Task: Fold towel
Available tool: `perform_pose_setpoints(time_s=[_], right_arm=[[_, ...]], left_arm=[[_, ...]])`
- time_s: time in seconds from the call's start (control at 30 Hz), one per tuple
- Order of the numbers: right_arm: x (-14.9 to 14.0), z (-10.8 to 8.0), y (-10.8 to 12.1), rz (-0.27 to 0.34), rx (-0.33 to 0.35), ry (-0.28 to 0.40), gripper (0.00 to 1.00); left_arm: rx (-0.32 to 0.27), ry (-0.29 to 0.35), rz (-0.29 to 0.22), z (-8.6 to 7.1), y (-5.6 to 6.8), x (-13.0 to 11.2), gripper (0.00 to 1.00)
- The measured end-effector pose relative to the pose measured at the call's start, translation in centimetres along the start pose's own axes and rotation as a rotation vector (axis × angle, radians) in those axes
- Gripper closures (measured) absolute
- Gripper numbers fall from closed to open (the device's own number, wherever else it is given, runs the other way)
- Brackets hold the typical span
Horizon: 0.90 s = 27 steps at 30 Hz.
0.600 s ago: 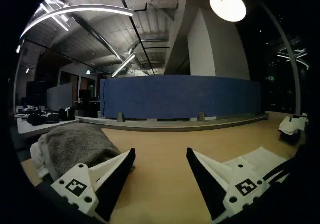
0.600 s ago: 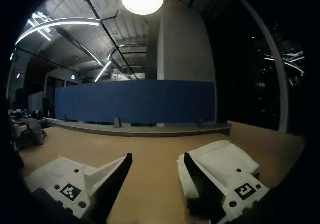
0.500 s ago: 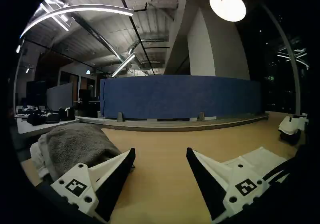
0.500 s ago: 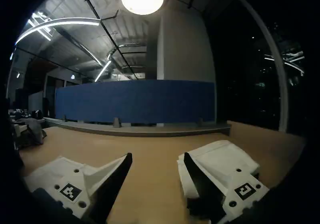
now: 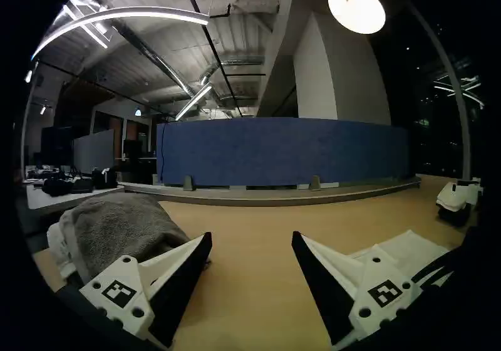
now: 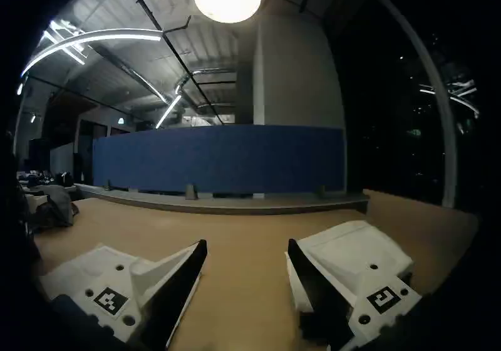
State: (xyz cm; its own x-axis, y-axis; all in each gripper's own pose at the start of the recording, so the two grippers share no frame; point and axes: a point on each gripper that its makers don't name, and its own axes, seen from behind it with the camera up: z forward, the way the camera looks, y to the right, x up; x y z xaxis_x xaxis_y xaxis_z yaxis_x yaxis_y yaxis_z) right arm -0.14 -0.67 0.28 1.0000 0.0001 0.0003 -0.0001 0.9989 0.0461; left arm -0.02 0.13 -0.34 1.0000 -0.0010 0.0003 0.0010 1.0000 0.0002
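A grey towel (image 5: 116, 232) lies bunched on something white at the left of the wooden table (image 5: 263, 225) in the left gripper view, just behind my left finger. My left gripper (image 5: 250, 251) rests low over the table, open, with nothing between its fingers. The other gripper (image 5: 457, 197) sits far off at the right edge. In the right gripper view my right gripper (image 6: 245, 257) is open over the bare table (image 6: 244, 232), and the grey towel (image 6: 53, 204) shows small at the far left.
A long blue partition (image 5: 282, 150) stands along the table's far edge, also seen as the blue partition (image 6: 219, 160). A round ceiling lamp (image 5: 356, 7) glows overhead. Dark gear (image 5: 75, 182) sits on a desk at far left.
The right gripper view has shifted slightly, with the partition and lamp sliding a little to the right. The left gripper view is unchanged.
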Motion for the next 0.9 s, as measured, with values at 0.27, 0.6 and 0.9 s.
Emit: perform_pose_setpoints(time_s=[0.27,0.6,0.9], right_arm=[[0.1,-0.1,0.0,-0.001,0.000,0.000,0.00],[0.3,0.0,-0.1,-0.002,-0.002,0.000,0.00],[2.7,-0.8,0.4,-0.045,-0.027,-0.003,0.00]], left_arm=[[0.000,0.000,0.000,0.0,0.0,0.0,0.05],[0.004,0.000,0.000,0.2,0.0,0.0,0.05],[0.007,-0.005,0.010,-0.1,-0.1,1.9,0.05]])
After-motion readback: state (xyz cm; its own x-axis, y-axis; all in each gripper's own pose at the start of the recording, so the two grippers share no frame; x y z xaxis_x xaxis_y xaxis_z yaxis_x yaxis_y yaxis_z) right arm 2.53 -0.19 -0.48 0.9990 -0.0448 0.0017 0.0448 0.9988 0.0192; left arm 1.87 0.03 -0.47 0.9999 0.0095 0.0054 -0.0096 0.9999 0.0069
